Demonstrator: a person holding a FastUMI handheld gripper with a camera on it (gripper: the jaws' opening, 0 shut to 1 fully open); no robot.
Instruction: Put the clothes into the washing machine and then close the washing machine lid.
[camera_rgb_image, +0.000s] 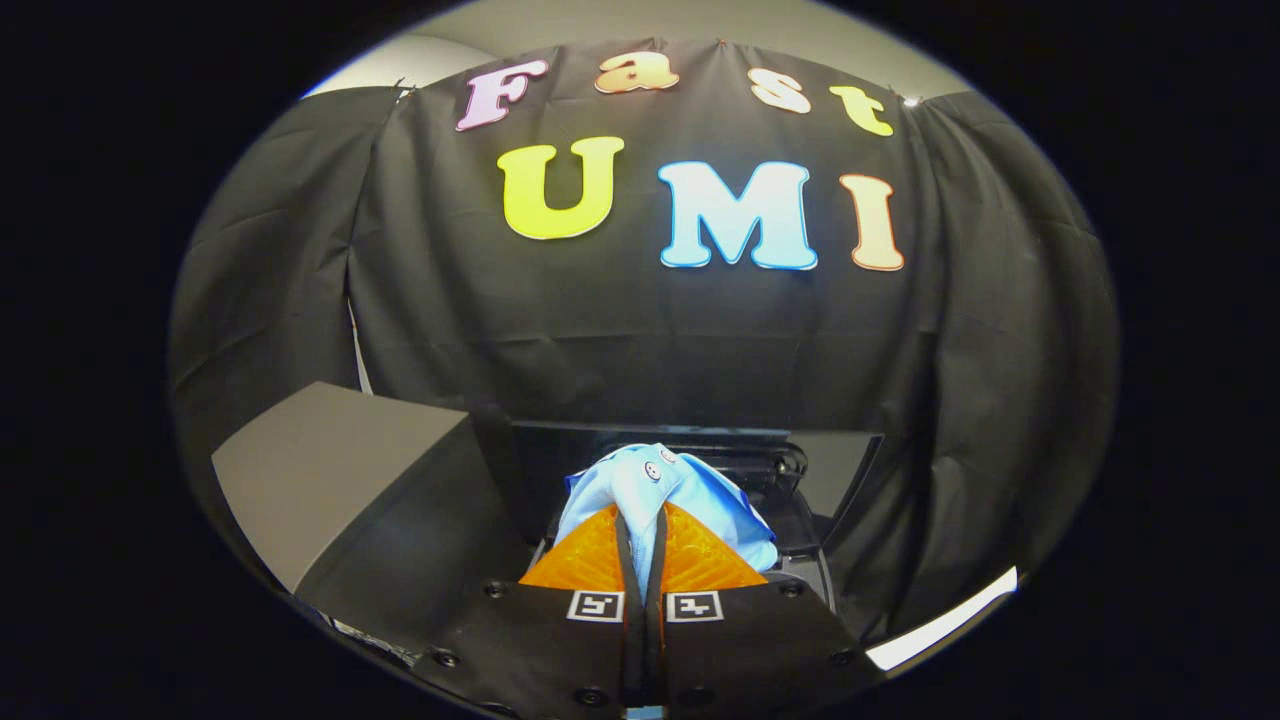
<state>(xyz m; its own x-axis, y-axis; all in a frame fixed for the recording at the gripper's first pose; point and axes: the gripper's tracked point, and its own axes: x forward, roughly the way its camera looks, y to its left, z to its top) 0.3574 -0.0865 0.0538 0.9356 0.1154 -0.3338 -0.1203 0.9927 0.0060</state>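
Observation:
A light blue garment (655, 485) with small buttons is pinched between my two fingers and bunches up just ahead of them. My gripper (641, 535) is shut on this cloth, holding it in the air. Beyond and below the cloth lies the dark washing machine (800, 470), its raised lid (560, 440) standing behind the bundle. The drum opening is mostly hidden behind the garment and my fingers.
A grey box-like block (340, 480) stands to the left of the machine, close to my fingers. The black booth wall (640, 340) hangs right behind the machine. A pale strip of floor or edge (940, 625) shows at the lower right.

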